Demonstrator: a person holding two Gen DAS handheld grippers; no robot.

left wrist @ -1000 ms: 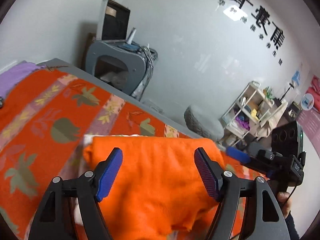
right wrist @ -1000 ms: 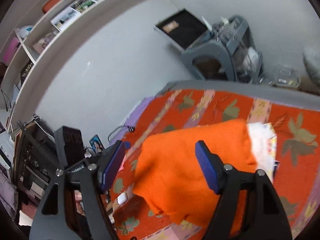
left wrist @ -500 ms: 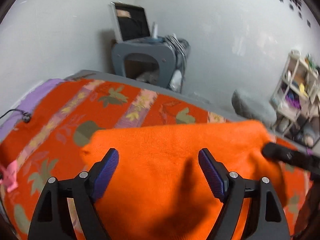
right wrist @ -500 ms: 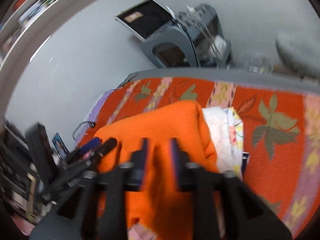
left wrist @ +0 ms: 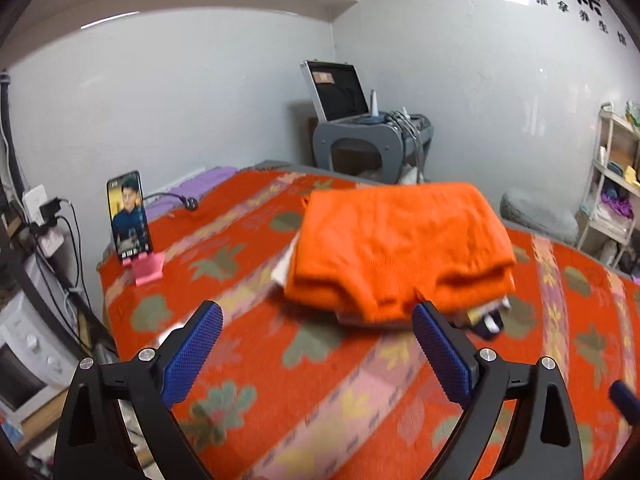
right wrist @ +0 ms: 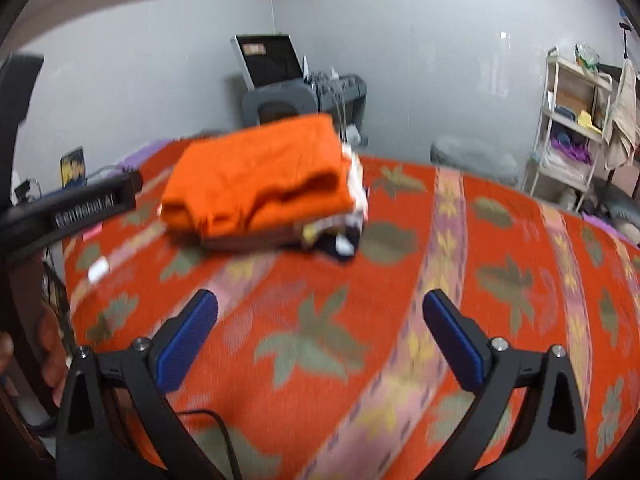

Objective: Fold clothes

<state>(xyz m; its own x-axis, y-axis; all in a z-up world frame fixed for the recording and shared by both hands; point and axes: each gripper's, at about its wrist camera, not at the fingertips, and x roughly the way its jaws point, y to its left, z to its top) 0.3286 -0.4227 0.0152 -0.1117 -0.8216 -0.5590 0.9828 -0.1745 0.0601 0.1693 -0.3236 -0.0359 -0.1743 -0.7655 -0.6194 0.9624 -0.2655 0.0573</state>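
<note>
A folded orange sweater [left wrist: 400, 240] lies on top of a small stack of folded clothes on the red leaf-patterned bed cover [left wrist: 320, 380]. It also shows in the right wrist view [right wrist: 260, 176], with white and dark garments [right wrist: 352, 216] sticking out beneath it. My left gripper [left wrist: 320, 356] is open and empty, held back from the stack's near edge. My right gripper [right wrist: 320, 340] is open and empty, well short of the stack. The body of the left gripper [right wrist: 72, 212] shows at the left of the right wrist view.
A phone on a pink stand [left wrist: 130, 224] stands at the bed's left edge. A grey cart with an open case [left wrist: 372, 140] is against the far wall. A white shelf unit [right wrist: 572, 128] and a grey cushion [right wrist: 472, 156] are at the right.
Both grippers have pulled back from the orange sweater, which now lies folded on the stack. The right gripper, shut half a second ago, is now open.
</note>
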